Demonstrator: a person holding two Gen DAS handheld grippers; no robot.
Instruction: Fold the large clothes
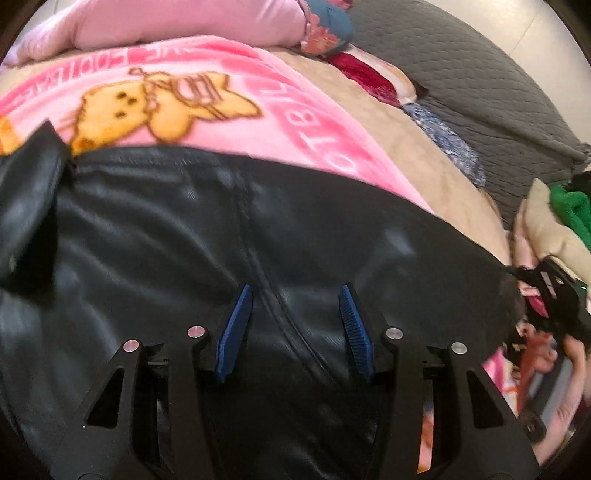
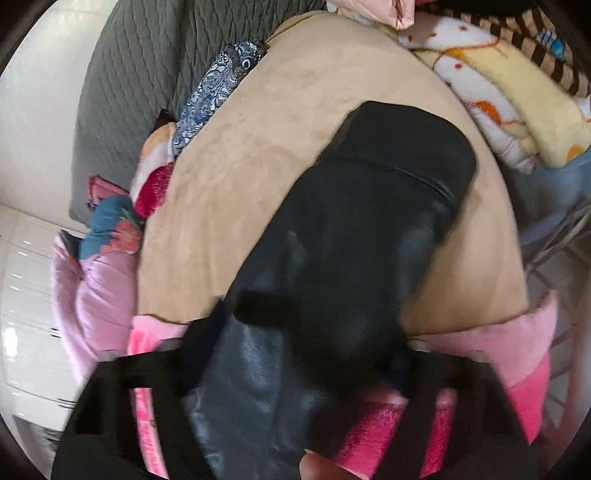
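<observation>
Tool on the left [image 1: 295,332] nearest, spread wide and gripping nothing, with two blue pads [image 1: 236,332] apart and one seam of the black leather garment [image 1: 258,240] running up between them. Hovers low over that garment, pointing forward across it toward the bed's far side. One garment only, glossy and creased, filling the lower half of the left view; far edge lying straight across the pink cartoon blanket [image 1: 207,96], flap turned up at the left end.

Right tool [image 2: 291,373] blurred and largely covered by the same garment; cannot tell whether clamped or released, fingertips hidden. From there, one long black panel stretching away over the tan cover [image 2: 240,184], its far end squared off and lying well inside that cover's border. Bare tan cloth on both sides of the panel, wider on the left.

Beyond the garment, one pink blanket edge, then the tan cover. Crowded margins: one blue patterned cloth [image 2: 207,96] and one red piece [image 2: 155,188] along the tan cover's edge, one pale pink quilt [image 1: 184,22] at the head, one yellow blanket [image 2: 517,103] at the far right, one green item [image 1: 570,206]. Farthest out, one grey quilted cover [image 2: 147,55].
</observation>
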